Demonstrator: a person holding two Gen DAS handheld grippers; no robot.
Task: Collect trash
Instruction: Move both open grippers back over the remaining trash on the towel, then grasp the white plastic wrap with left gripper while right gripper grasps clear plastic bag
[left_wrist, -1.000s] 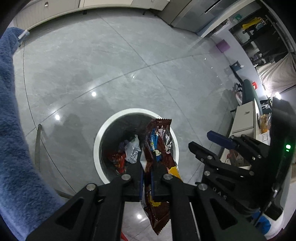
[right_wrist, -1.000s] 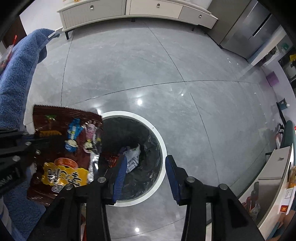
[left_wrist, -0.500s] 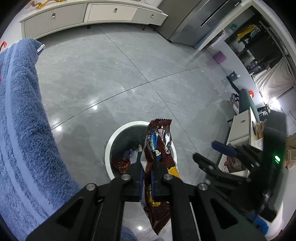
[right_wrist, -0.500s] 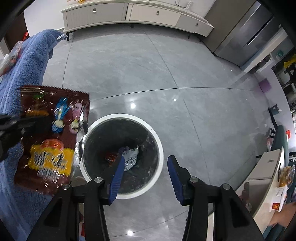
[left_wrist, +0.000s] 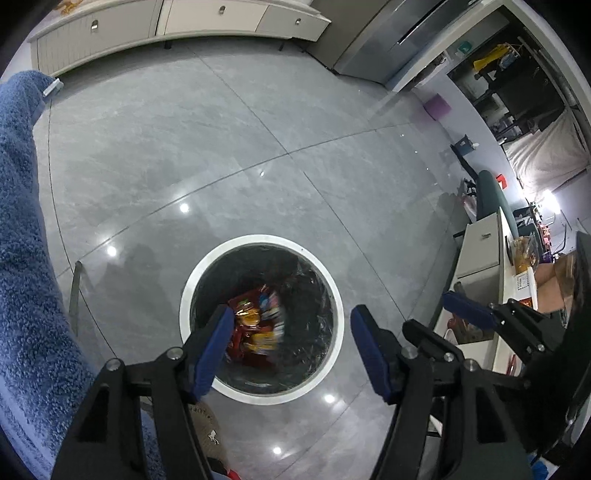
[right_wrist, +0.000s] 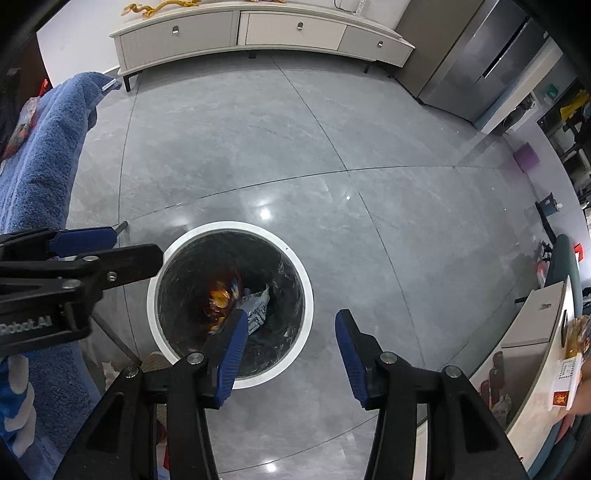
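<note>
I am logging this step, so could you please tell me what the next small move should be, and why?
Probably lift the left gripper away from the bin to fetch more trash. Its fingers stand open and empty, and the snack wrapper is inside the bin, blurred. The right gripper is open and empty too.

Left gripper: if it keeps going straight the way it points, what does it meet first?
Likely the open mouth of the trash bin, then the snack wrapper blurred inside it. The left gripper is open; depth is uncertain.

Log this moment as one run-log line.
left hand-held gripper: open, over bin | snack wrapper: inside trash bin, blurred | right hand-held gripper: open, empty
</note>
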